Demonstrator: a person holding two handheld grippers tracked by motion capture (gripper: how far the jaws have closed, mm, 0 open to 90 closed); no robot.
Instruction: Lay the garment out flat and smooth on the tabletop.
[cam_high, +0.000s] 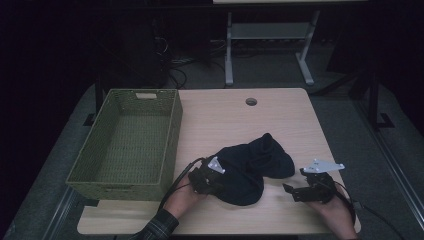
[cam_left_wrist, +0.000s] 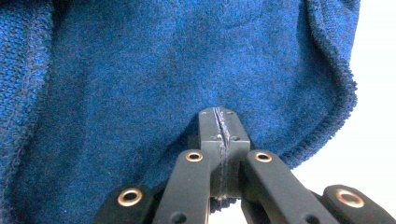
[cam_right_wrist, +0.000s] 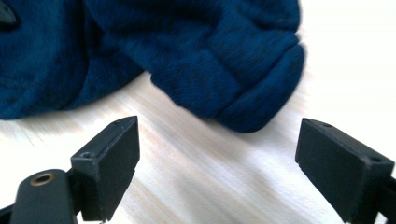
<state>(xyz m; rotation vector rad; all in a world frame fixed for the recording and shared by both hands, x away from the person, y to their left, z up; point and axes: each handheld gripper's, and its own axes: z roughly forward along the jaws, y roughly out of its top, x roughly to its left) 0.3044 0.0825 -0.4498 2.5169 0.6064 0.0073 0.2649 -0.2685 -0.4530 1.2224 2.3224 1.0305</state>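
left tool (cam_left_wrist: 219, 140) pinching blue knit (cam_left_wrist: 163, 70), basket (cam_high: 125, 145) beside

Blue, green, black and light wood

We see a dark blue knitted cloth (cam_high: 252, 167) with fine ribbed lines at its edge, on a pale wood table (cam_high: 240, 115) with faint stripes. The woven basket (cam_high: 172, 137) is olive green. Both grippers, left (cam_high: 206, 181) and right (cam_high: 300, 190), are black, with gold rings and grey plates. One sleeve (cam_high: 160, 226) is dark checked.
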